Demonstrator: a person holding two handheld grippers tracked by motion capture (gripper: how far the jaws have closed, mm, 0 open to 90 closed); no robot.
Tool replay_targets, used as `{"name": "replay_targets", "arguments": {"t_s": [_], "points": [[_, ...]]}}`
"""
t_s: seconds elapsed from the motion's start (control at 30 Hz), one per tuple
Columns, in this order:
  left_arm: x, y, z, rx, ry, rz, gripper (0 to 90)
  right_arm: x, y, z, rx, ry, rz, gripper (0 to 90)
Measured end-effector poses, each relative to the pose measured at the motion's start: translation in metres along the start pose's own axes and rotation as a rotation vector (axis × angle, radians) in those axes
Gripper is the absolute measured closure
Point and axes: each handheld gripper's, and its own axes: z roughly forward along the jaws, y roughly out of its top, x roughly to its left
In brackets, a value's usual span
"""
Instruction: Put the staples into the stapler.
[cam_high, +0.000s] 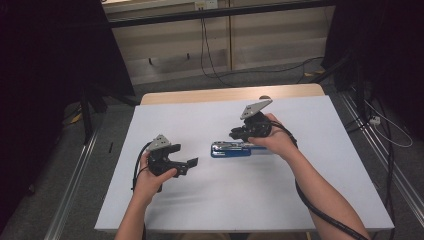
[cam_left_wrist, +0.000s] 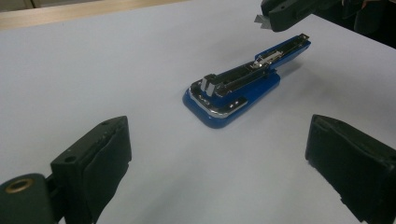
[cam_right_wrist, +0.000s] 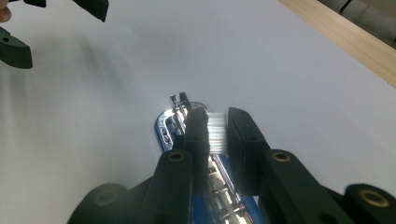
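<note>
Your right tongs (cam_right_wrist: 217, 128) sit nearly closed on a strip of staples (cam_right_wrist: 217, 132), right over the open blue stapler (cam_high: 231, 149) lying mid-desk. Your left tongs (cam_high: 184, 161) hang wide open, holding nothing, just left of it. White desk (cam_high: 310, 200) has bare room all round; its edges are well away.

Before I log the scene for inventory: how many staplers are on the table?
1. A blue stapler lies open near the middle of the white table, under the right tongs, which grip a staple strip over it.
</note>
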Motion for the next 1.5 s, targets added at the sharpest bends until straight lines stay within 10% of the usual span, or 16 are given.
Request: {"name": "replay_targets", "arguments": {"t_s": [1.5], "points": [[-0.003,-0.005,0.004,0.036,-0.005,0.005,7.7,-0.004,0.002,0.017,-0.005,0.070,-0.030,79.6]]}}
